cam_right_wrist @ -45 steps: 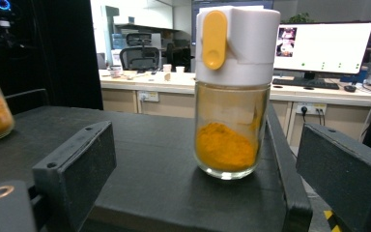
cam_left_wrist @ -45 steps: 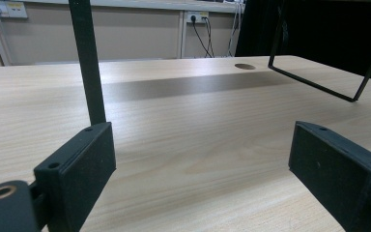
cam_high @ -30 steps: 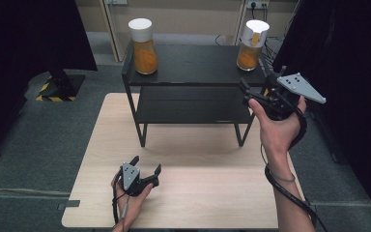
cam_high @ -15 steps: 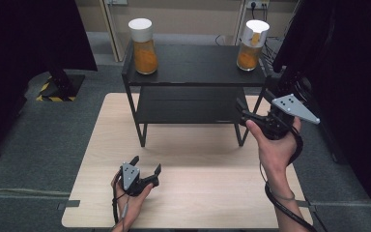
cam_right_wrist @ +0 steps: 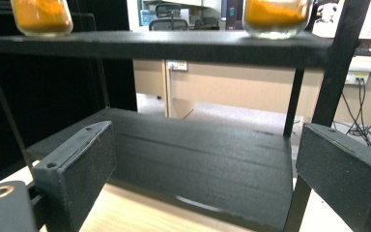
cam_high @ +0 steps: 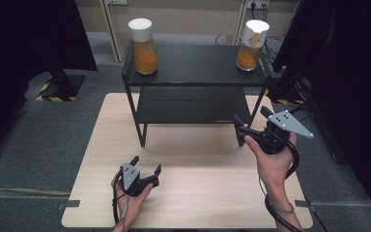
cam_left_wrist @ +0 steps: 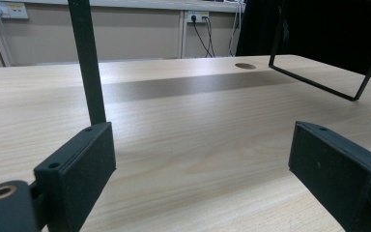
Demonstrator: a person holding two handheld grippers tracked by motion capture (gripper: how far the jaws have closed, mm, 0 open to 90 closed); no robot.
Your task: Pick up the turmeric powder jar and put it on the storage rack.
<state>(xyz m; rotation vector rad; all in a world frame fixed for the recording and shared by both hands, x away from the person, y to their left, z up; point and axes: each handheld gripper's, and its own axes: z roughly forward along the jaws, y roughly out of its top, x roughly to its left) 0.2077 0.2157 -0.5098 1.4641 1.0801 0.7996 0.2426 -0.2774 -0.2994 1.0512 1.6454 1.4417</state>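
**2 open grippers at a black shelf rack**

On the pale wooden table (cam_high: 188,159), a black 2-tier metal shelf rack (cam_high: 193,65) is carrying 2 white-lidded glass jars of orange powder (cam_high: 143,46) (cam_high: 251,43). Near the front edge, the left gripper (cam_high: 145,166) is resting low, jaws apart. Beside the rack's front right leg, the right gripper (cam_high: 251,123) is facing the lower shelf, jaws apart, gripping nothing.
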